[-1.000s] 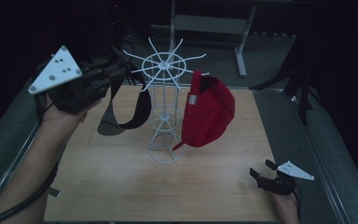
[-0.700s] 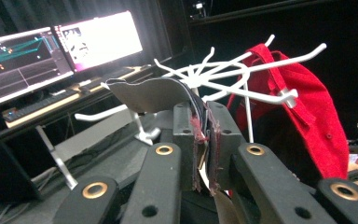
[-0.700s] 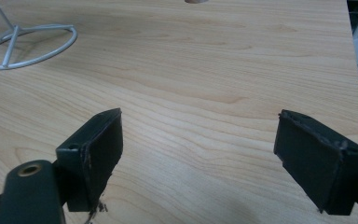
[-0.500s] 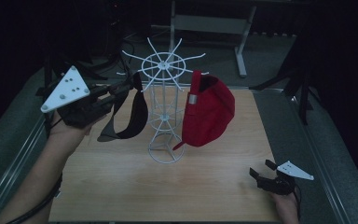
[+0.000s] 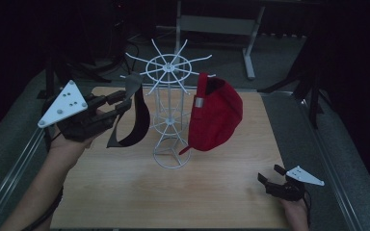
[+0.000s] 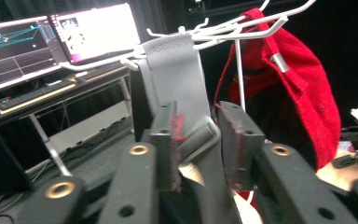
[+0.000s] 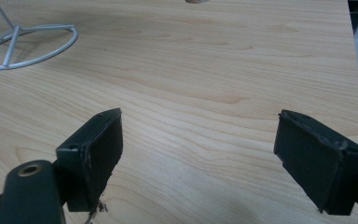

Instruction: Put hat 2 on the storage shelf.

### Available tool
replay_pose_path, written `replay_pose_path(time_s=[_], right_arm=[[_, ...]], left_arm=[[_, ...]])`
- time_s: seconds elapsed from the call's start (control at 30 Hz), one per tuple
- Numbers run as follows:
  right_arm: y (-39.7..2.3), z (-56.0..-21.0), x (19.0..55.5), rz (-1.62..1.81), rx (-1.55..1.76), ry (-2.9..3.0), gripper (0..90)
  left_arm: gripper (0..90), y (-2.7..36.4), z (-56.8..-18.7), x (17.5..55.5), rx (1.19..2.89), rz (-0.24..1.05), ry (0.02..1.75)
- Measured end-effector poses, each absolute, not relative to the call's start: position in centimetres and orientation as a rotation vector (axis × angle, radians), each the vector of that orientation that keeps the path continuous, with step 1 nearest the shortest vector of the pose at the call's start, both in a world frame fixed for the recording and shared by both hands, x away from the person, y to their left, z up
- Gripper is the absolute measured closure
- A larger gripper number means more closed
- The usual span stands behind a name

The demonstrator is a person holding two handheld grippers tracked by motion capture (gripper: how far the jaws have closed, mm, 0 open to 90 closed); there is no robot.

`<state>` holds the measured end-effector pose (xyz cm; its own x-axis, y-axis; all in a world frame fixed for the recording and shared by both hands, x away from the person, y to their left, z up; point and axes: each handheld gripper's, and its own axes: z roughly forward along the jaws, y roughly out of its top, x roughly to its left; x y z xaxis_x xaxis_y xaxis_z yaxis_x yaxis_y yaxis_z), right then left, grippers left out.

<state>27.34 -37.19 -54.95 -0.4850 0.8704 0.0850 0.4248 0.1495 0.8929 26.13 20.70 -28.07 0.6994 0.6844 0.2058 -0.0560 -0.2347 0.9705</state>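
A white wire rack [image 5: 169, 91] stands mid-table. A red cap [image 5: 217, 115] hangs from a hook on its right side. A black cap [image 5: 136, 118] hangs by its grey strap [image 6: 177, 70] from a hook on the left side. My left gripper [image 5: 125, 103] is level at that cap. Its jaws have just been opening and stand apart, with the strap and its buckle loose between them [image 6: 198, 135]. My right gripper [image 5: 266, 179] rests low at the table's front right, open and with nothing in it [image 7: 198, 154].
The rack's round base [image 7: 28, 44] sits on the wooden table [image 5: 212, 197]. Lit monitors [image 6: 93, 32] stand on a desk behind. Metal rails run along both table sides, and a table frame stands behind the far edge.
The left gripper came down and toward the rack with the black cap. The cap's strap now hangs on a left hook, and the jaws have parted. The right gripper stayed put.
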Motion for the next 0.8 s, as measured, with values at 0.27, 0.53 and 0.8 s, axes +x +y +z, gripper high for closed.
replay_pose_path(time_s=[0.27, 0.53, 0.8], right_arm=[[-37.2, -55.0, 27.4, 1.294, 1.230, 1.979, 15.3], [-37.1, -55.0, 27.4, 1.295, 1.229, 1.980, 15.3], [-37.1, -55.0, 27.3, 1.290, 1.226, 1.980, 15.3]], left_arm=[[64.6, 21.6, -28.7, 25.1, 1.662, 0.755, 0.532], [64.7, 22.9, -29.9, 24.4, 1.659, 0.715, 0.559], [64.8, 24.6, -31.5, 23.6, 1.645, 0.697, 0.584]])
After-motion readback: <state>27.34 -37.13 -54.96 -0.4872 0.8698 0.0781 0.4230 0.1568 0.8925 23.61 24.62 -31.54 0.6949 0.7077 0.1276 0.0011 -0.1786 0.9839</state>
